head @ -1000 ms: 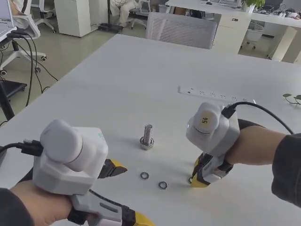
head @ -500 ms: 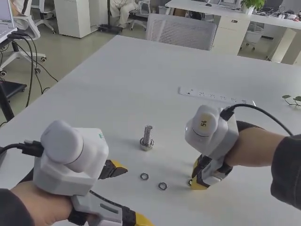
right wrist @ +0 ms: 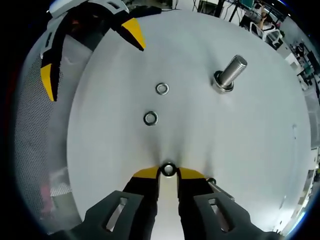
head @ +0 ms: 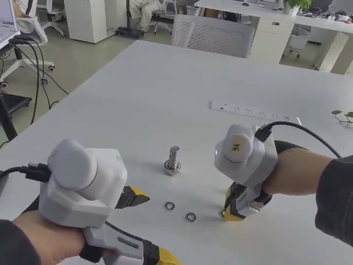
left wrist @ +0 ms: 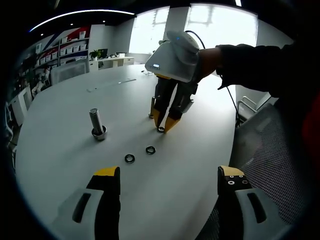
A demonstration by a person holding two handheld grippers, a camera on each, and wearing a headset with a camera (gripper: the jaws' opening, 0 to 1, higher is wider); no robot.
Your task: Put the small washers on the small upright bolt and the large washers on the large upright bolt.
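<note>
The large upright bolt [head: 173,160] [left wrist: 97,124] [right wrist: 229,73] stands mid-table with washers at its base. Two loose washers [head: 169,206] [head: 191,217] lie in front of it, also seen as washers [right wrist: 161,89] [right wrist: 150,118]. My right gripper [head: 229,214] [right wrist: 168,172] [left wrist: 163,125] points down at the table, its yellow tips shut on a small washer [right wrist: 168,169] [left wrist: 160,129] that lies flat. A thin small bolt [left wrist: 151,107] stands just behind it. My left gripper [head: 151,226] [left wrist: 168,172] is held wide open, low at the near left, with nothing in it.
A white power strip [head: 253,112] lies farther back on the white table [head: 138,99]. A grey chair [head: 212,34] stands at the far edge. Plant leaves [head: 345,115] reach in at the right. A black cable [head: 309,131] trails from the right gripper.
My right gripper has shifted slightly left and lower over the washer. The left gripper, bolt and loose washers have stayed in place.
</note>
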